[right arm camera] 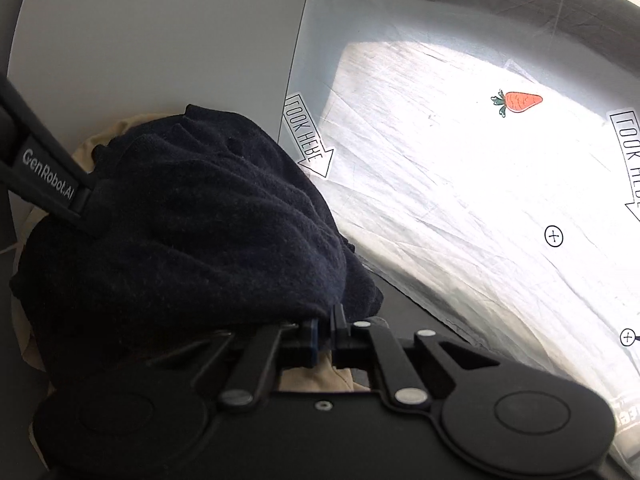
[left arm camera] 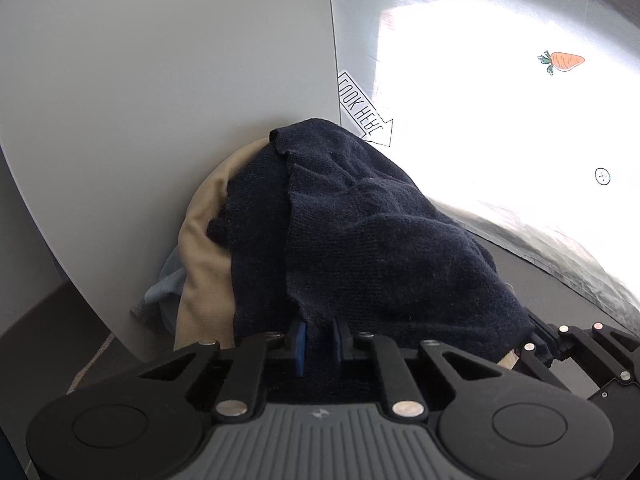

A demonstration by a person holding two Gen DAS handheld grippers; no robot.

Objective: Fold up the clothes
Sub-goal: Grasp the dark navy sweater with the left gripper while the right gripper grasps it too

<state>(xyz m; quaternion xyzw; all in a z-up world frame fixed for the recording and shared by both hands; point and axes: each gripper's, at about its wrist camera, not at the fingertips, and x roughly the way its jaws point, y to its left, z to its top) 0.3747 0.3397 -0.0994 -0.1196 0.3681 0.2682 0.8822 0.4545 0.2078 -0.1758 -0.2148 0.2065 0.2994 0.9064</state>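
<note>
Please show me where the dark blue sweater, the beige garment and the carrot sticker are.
dark blue sweater (left arm camera: 360, 232): left wrist view, middle of knit.
beige garment (left arm camera: 204, 240): left wrist view, exposed left side.
carrot sticker (right arm camera: 522, 102): right wrist view, orange body.

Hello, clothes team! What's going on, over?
Left tool shut on navy sweater. Right tool shut on its edge. Beige garment underneath.
</note>
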